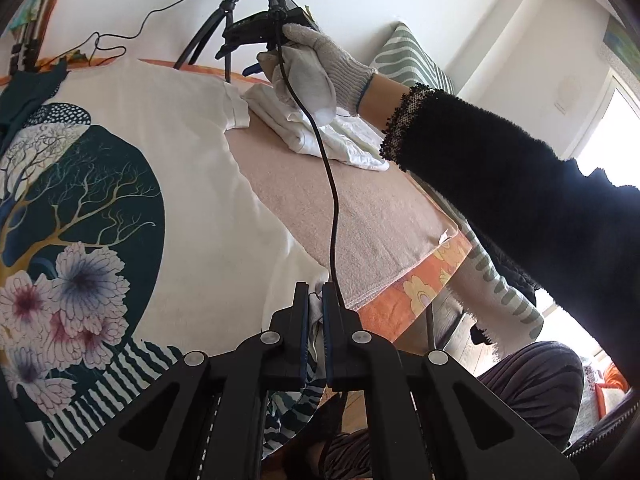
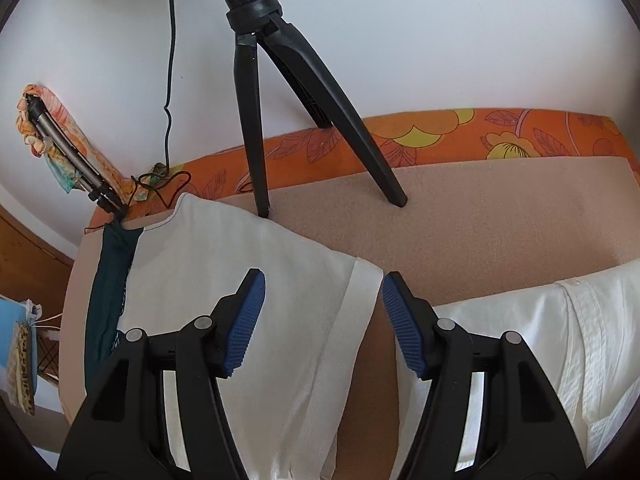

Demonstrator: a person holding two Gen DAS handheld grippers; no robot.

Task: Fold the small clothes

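A white T-shirt (image 1: 192,168) with a teal tree-and-flower print lies flat on the beige towel (image 1: 360,216). My left gripper (image 1: 316,300) is shut on the shirt's bottom corner near the table's front edge. My right gripper (image 2: 324,304) is open, hovering just above the shirt's sleeve (image 2: 360,304), its jaws on either side of the cuff. It also shows in the left wrist view (image 1: 256,32), held by a gloved hand at the far side. A crumpled white garment (image 1: 340,136) lies to the right, also seen in the right wrist view (image 2: 560,340).
A black tripod (image 2: 280,92) with a ring light stands at the back of the towel. An orange floral cloth (image 2: 480,136) covers the table beneath. A black cable (image 1: 332,200) hangs across the left wrist view. A striped cushion (image 1: 408,56) sits at the far right.
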